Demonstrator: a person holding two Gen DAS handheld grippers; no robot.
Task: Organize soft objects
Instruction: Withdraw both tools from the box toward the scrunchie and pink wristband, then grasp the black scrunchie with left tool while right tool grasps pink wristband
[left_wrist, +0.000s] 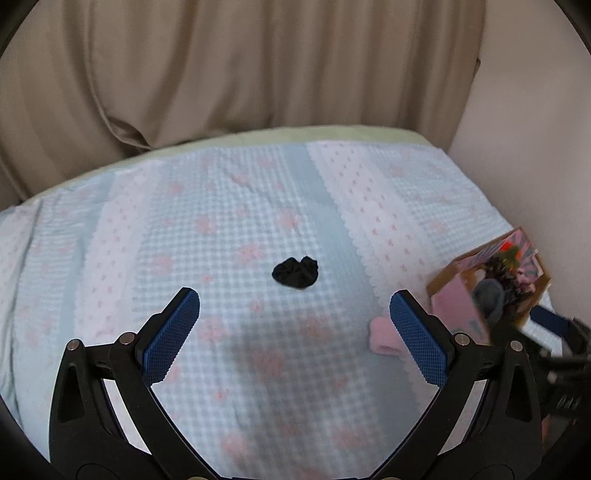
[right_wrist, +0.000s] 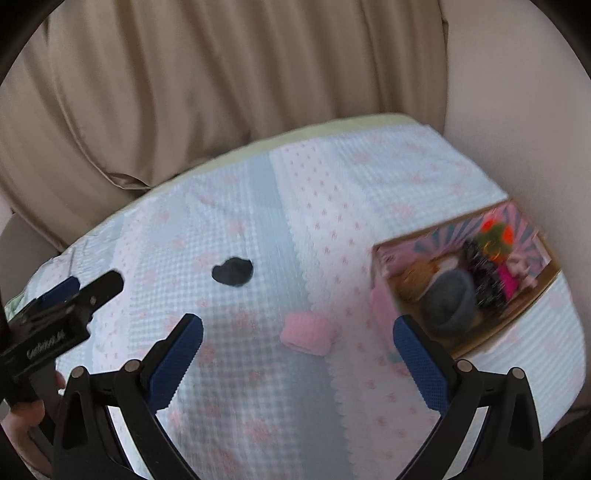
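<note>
With both jaws spread wide and empty, you hold the left gripper (left_wrist: 294, 321) before the black scrunchie (left_wrist: 295, 272) and the right gripper (right_wrist: 298, 347) before the pink roll (right_wrist: 308, 333), both seemingly bound next for the half-filled box (right_wrist: 532, 295).

Open cardboard box with pink printed lining (right_wrist: 458, 291) motion-blurred, contents smeared; pink fuzzy rolled cloth (left_wrist: 382, 338) half hidden behind blue-padded gripper finger (left_wrist: 417, 339).
</note>
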